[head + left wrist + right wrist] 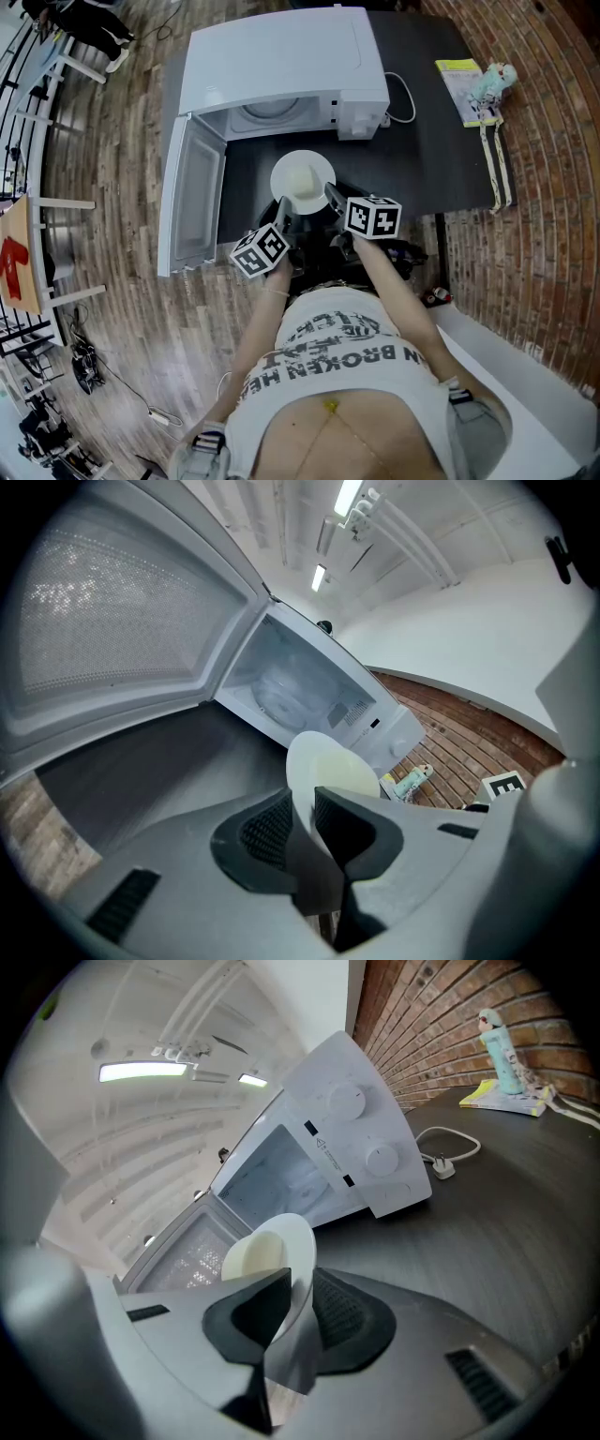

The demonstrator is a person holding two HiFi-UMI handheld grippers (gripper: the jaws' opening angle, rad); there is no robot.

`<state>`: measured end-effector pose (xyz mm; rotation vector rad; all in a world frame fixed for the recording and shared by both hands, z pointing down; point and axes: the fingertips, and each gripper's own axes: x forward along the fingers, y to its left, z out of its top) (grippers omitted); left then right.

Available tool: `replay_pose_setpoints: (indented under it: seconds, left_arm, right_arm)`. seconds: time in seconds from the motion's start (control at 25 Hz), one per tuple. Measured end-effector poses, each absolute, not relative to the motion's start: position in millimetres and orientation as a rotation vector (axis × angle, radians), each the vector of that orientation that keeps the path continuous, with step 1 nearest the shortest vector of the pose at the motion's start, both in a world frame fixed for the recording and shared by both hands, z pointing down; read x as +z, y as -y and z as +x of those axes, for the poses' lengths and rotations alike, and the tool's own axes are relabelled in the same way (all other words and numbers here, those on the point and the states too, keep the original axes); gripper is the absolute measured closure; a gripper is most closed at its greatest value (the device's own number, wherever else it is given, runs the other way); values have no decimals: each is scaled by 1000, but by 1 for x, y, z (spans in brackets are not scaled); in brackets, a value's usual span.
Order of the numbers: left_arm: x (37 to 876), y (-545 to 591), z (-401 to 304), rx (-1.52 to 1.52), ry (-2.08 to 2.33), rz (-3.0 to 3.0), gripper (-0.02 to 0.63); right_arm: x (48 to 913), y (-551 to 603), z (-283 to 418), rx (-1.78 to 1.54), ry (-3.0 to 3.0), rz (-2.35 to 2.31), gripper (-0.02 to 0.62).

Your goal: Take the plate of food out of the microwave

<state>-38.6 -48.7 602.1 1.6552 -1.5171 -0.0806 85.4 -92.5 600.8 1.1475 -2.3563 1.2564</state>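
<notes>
Clearly the plate point(302, 178) is outside the microwave point(281, 66), over the dark counter point(441, 141) just in front of the open cavity, with a pale mound of food point(302, 174) on it. Whether it hangs clear of the surface or rests on it I cannot tell. The left hand-held gripper point(302, 819) is clamped on the near-left rim and the right hand-held gripper point(292, 1305) on the near-right rim, each pinching only the thin edge between its ribbed pads. That, I judge, is where the risk lies. Both grips sit on the side nearest the person, so the far half of the plate has no support. The rim could pivot in the pads and let the far edge dip, sliding the food off toward the microwave. A smooth edge may also creep out of the pads if either grip slackens, and the plate would then drop onto the counter. The two hands must travel together. If one pulls ahead or rises more, the plate is tilted sideways or levered out of the other grip. The open door point(192, 192) stands out to the left, near the left arm, so a swing that way could knock against it and jolt the load.
</notes>
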Motion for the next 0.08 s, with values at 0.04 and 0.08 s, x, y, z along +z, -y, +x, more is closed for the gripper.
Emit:
replay_pose_setpoints:
  seconds: [0.04,0.08]
  left_arm:
    - [602,49,-39,-81,1517,1654,529]
    - [602,50,-39,-81,1517,1652,529]
  right_arm:
    - [601,93,85,1256,2356,1145,525]
    - [601,94,84,1255,2356,1143,525]
